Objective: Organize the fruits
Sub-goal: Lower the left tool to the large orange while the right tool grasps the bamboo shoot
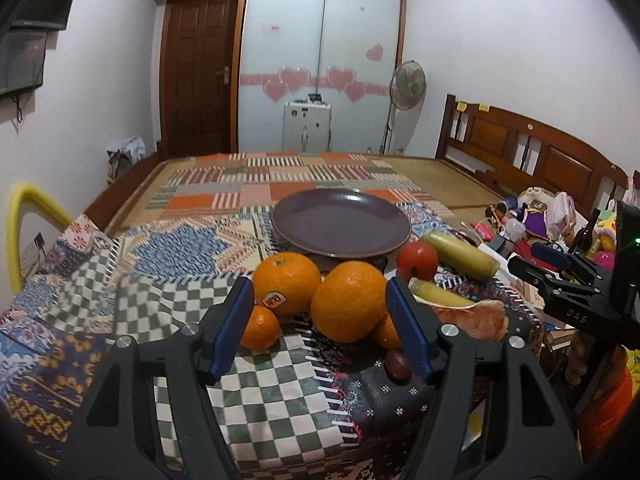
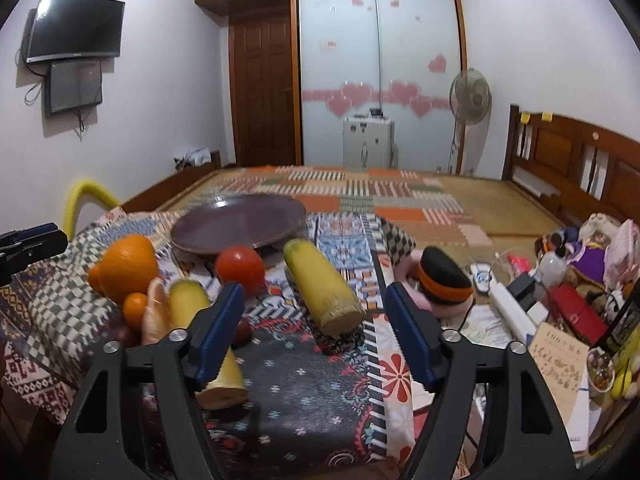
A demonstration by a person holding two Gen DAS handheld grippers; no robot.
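The bed (image 1: pixel 304 176) fills the back of the room under a striped patchwork cover, with its wooden headboard (image 1: pixel 532 148) along the right. In front of it the surface (image 1: pixel 188 304) wears a busy patchwork cloth (image 2: pixel 312 392) of checks, flowers and zigzags. And there at the far end sits the purple plate (image 1: pixel 340 220), bare on top, raised on a low base.

Now the fruit, all crowded just this side of the plate. Two big oranges sit side by side and touching: the stickered orange (image 1: pixel 286 282) on the left, the plain orange (image 1: pixel 348 300) on the right. Right of them, the yellow corn cob (image 2: pixel 322 290) lies at an angle near the plate, and a second corn cob (image 2: pixel 208 344) lies nearer, partly behind the right gripper's left finger. The red tomato (image 2: pixel 240 270) sits between the two cobs, just below the plate's edge. A peeled citrus segment (image 2: pixel 156 312) leans beside the nearer cob. Then the little ones: a small tangerine (image 1: pixel 260 328) tucked against the stickered orange, and a dark red fruit (image 1: pixel 397 365) by the left gripper's right finger.

The left gripper (image 1: pixel 320 326) hangs with jaws apart, the oranges ahead between its blue pads, nothing clamped. The right gripper (image 2: pixel 316 332) likewise stands parted over bare cloth, gripping nothing.
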